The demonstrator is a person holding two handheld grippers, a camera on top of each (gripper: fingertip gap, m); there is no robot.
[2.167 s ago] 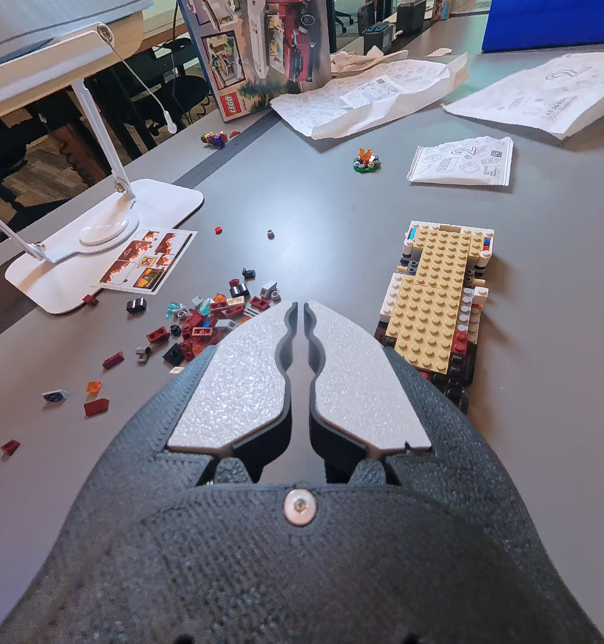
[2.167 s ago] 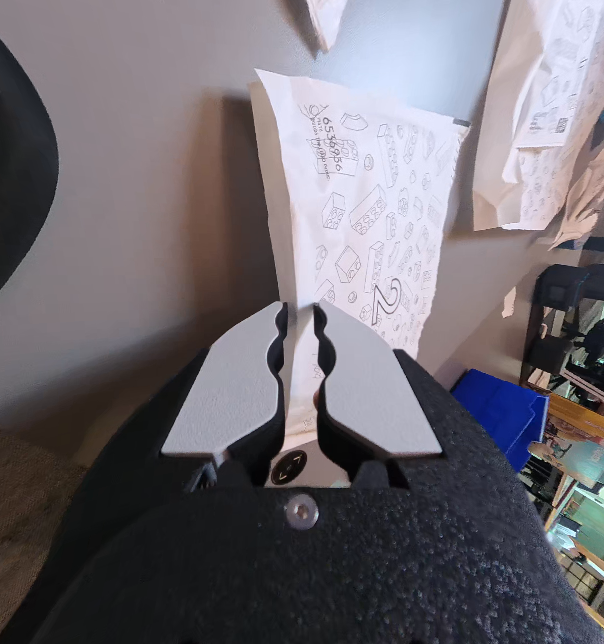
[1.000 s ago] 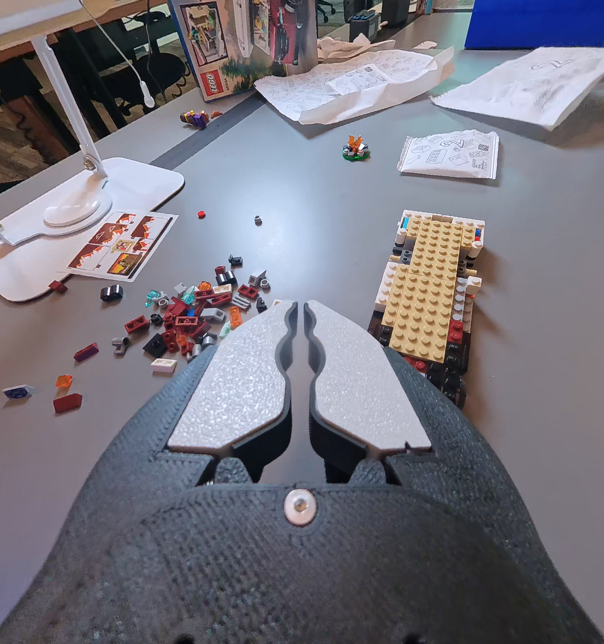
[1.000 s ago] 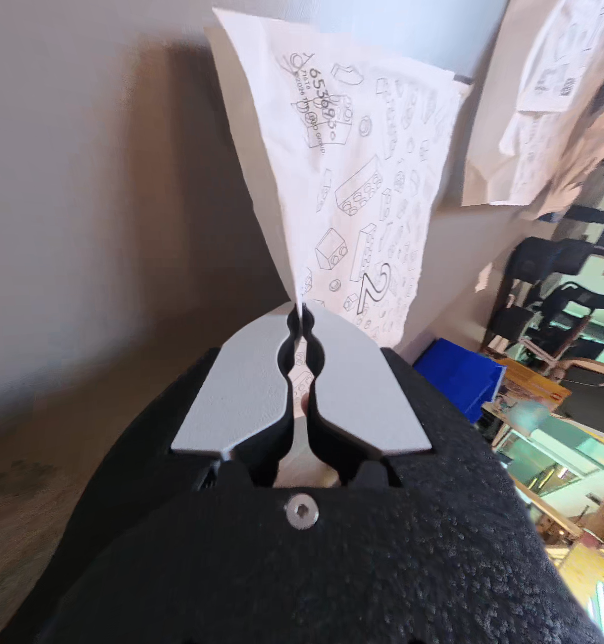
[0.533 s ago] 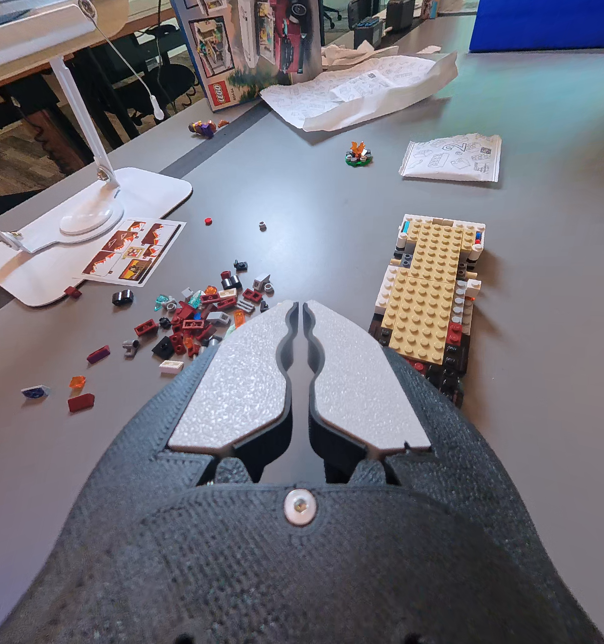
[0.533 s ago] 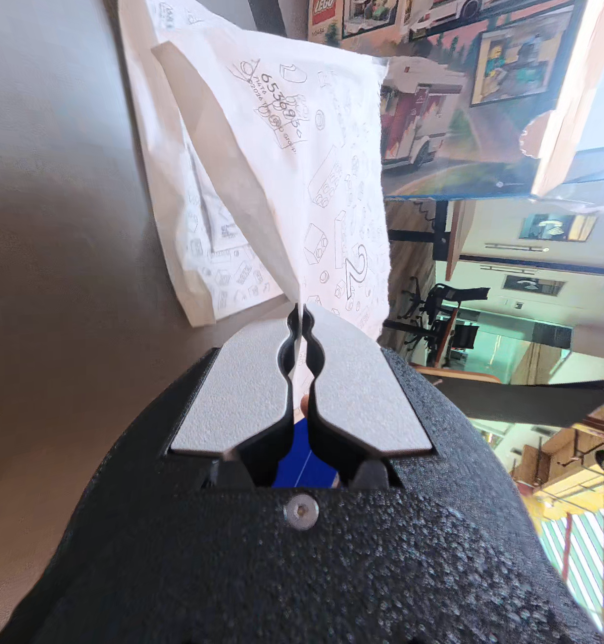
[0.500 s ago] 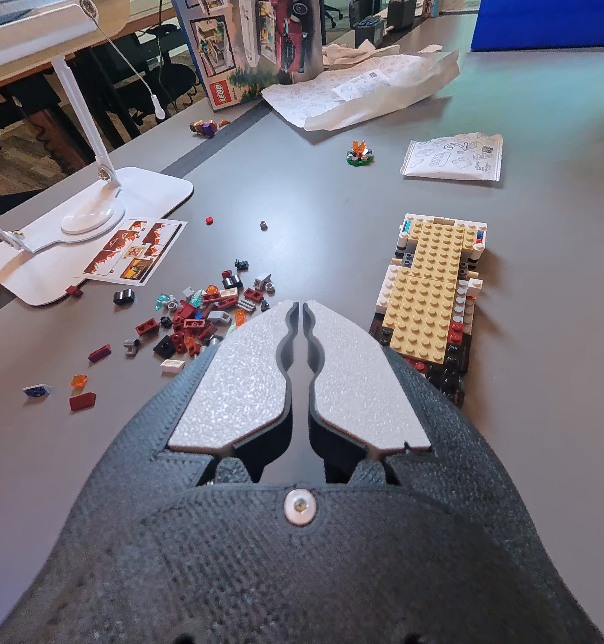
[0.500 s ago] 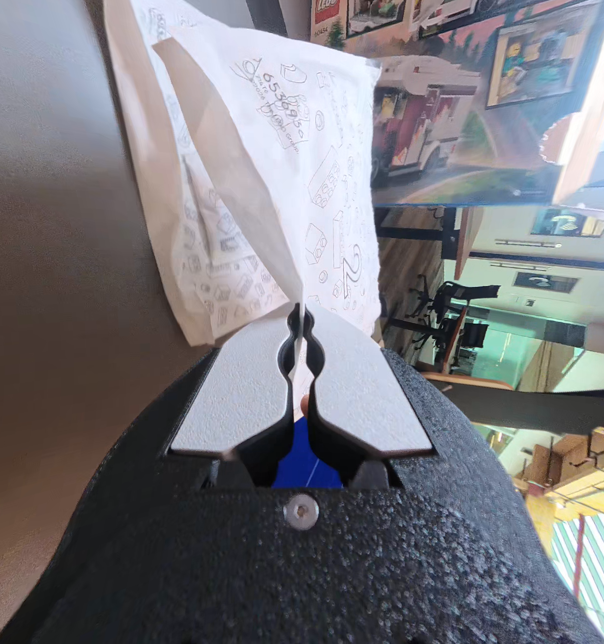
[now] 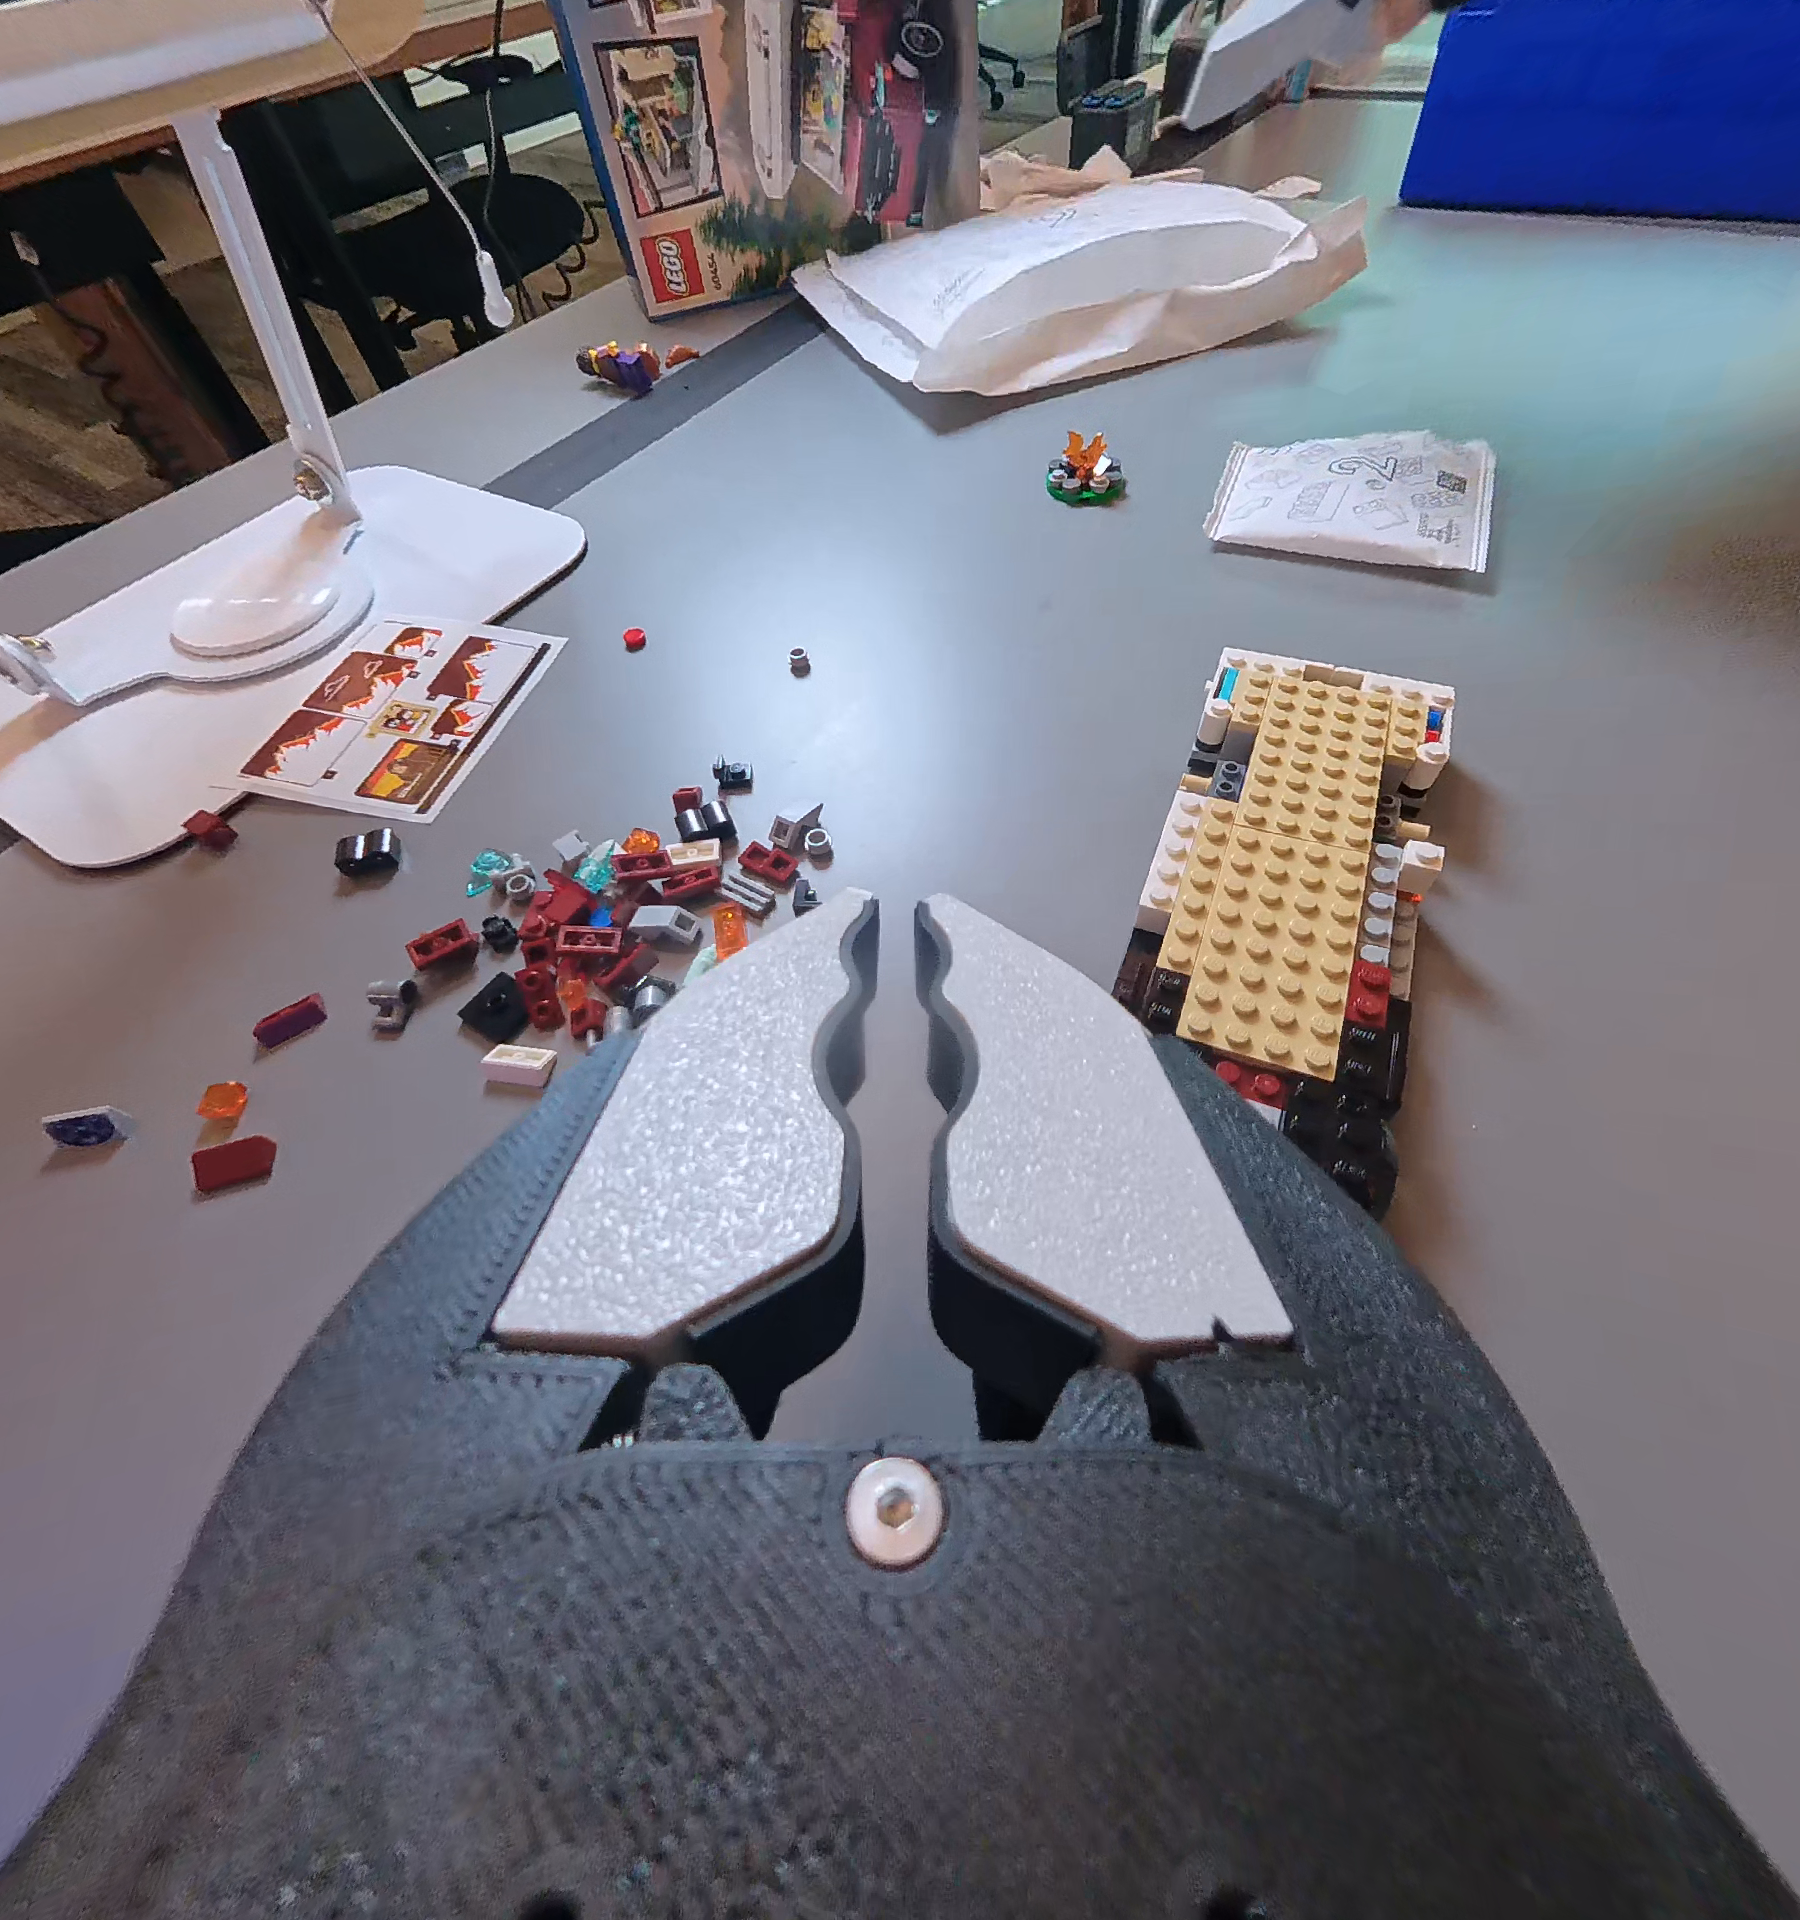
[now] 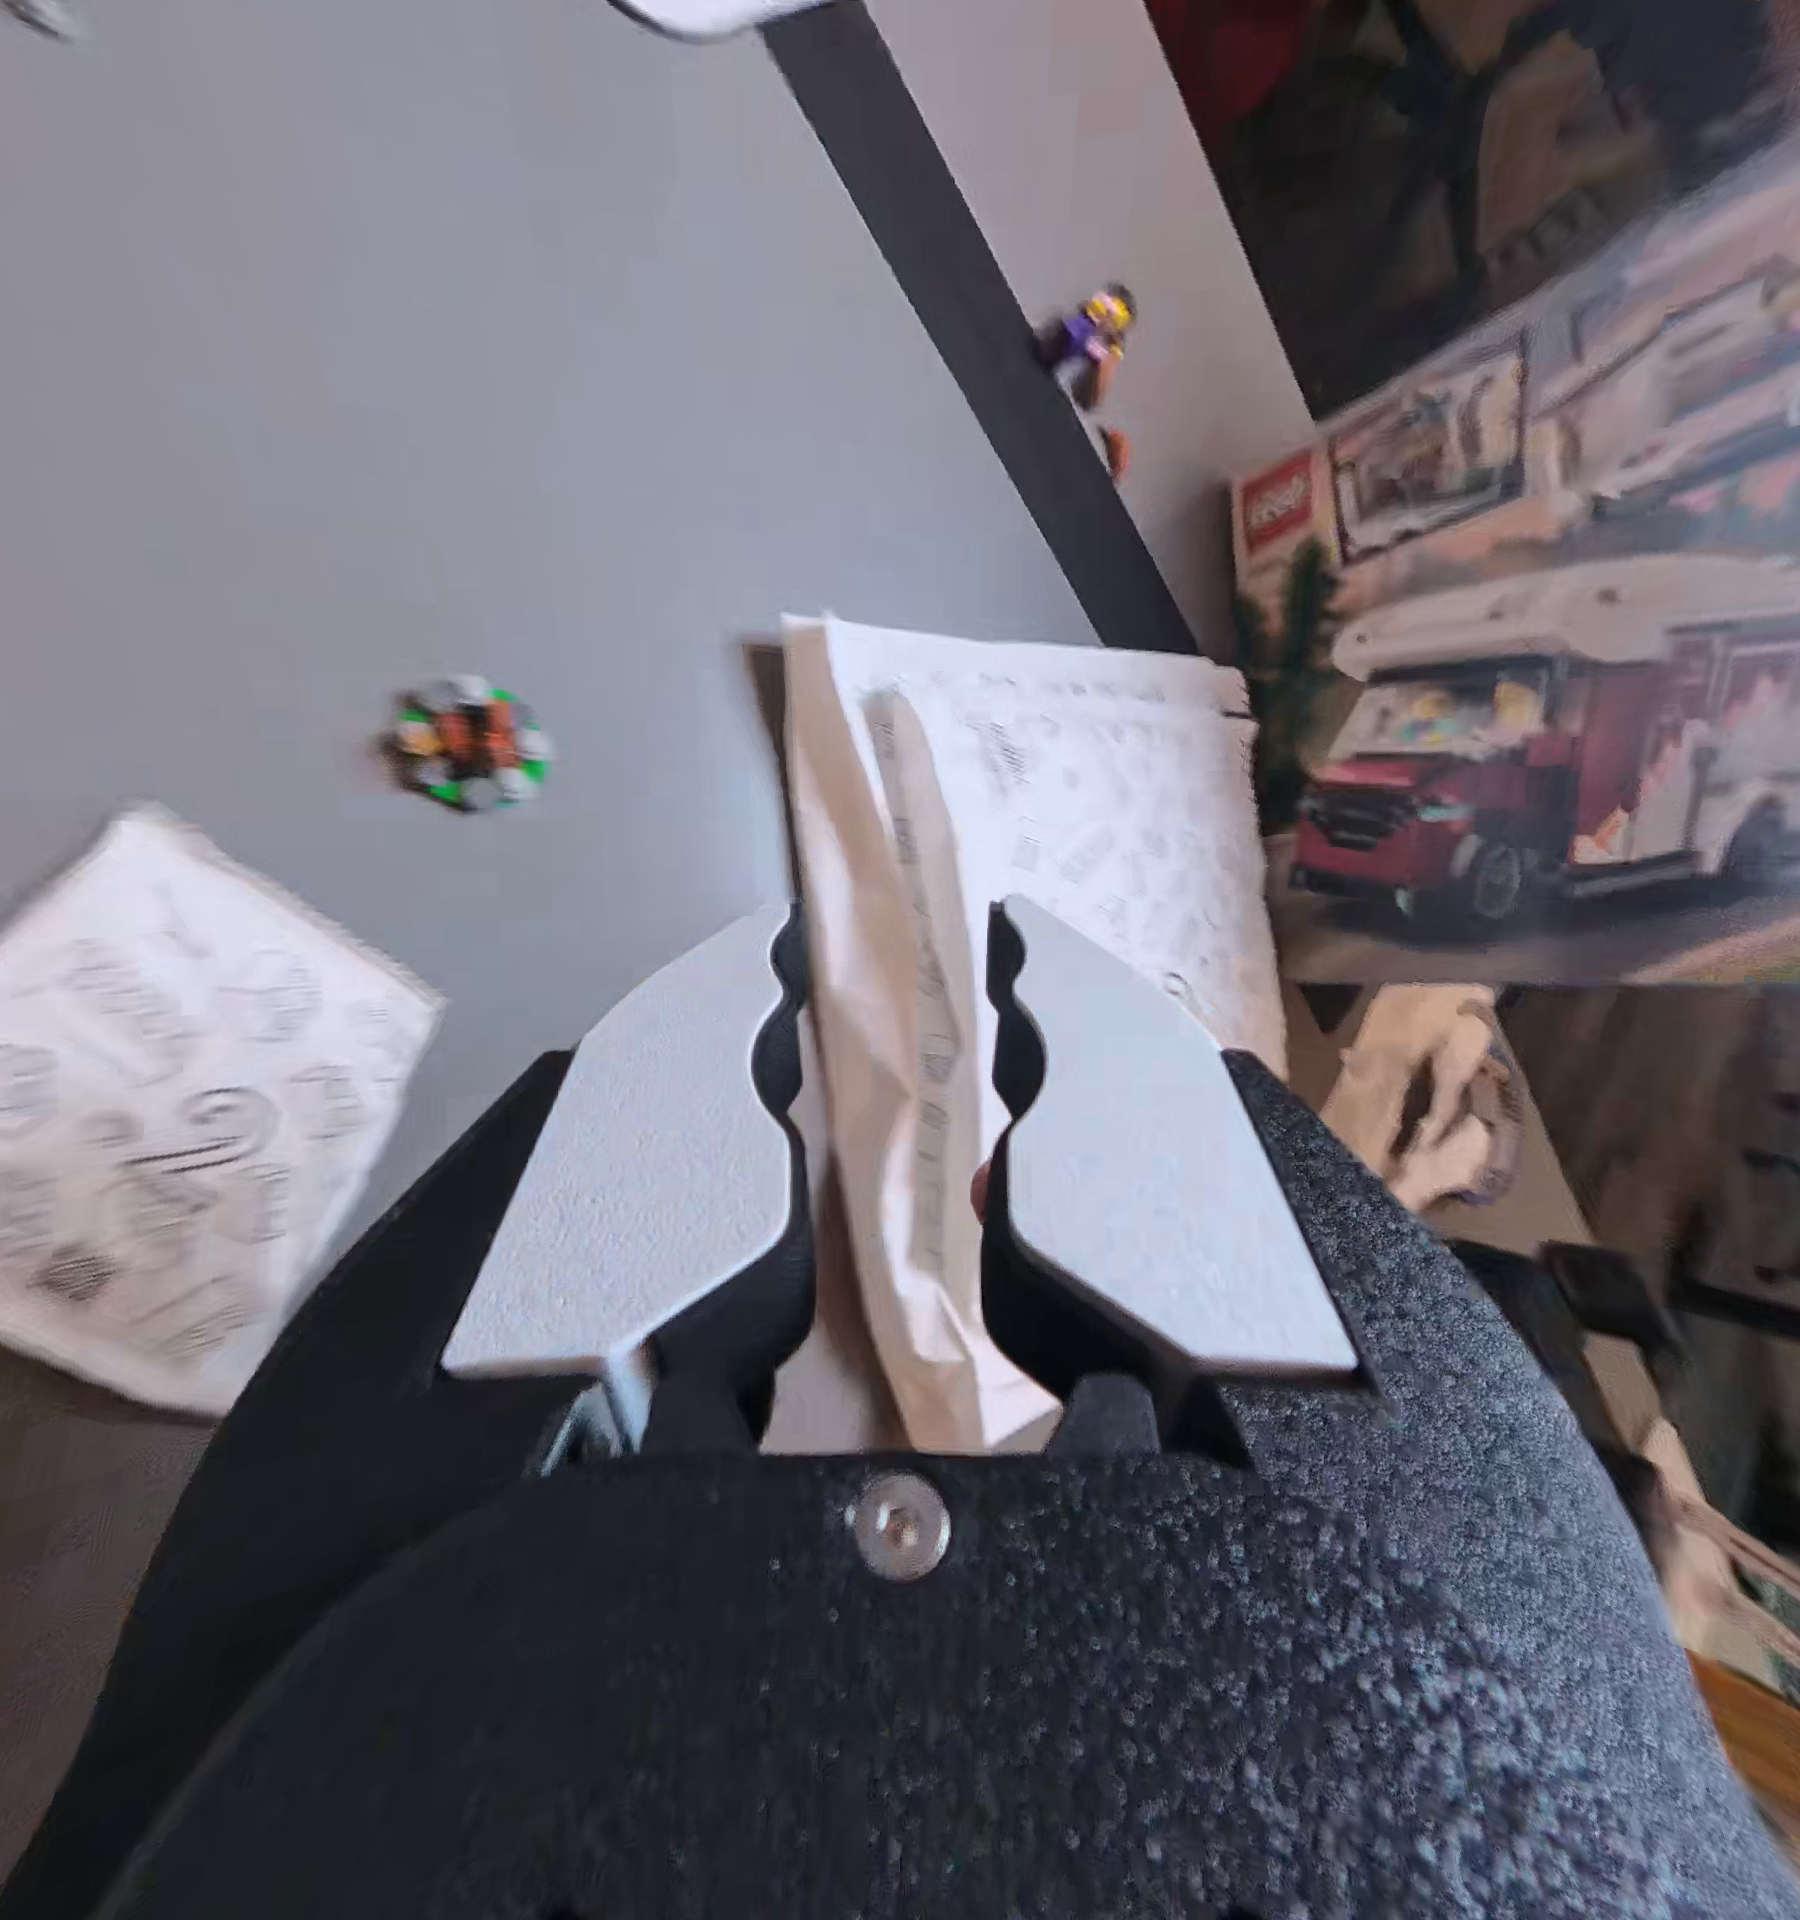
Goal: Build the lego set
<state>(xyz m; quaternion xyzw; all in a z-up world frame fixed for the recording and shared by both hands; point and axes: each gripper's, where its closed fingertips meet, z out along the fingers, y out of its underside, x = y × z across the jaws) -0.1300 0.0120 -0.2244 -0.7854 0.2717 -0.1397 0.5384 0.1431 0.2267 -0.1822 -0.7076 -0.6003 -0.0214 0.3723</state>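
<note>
The right gripper gapes around a white bag, pads apart; keep clear at twelve o'clock. Left gripper empty, nearly closed.

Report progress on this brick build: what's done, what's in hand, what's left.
Done: a tan-topped brick model and a small campfire build stand assembled. In hand: the right gripper has its jaws apart around a white paper bag, not clamping it; the left gripper is nearly closed and empty. Left, seemingly: loose bricks and a small printed bag.
</note>
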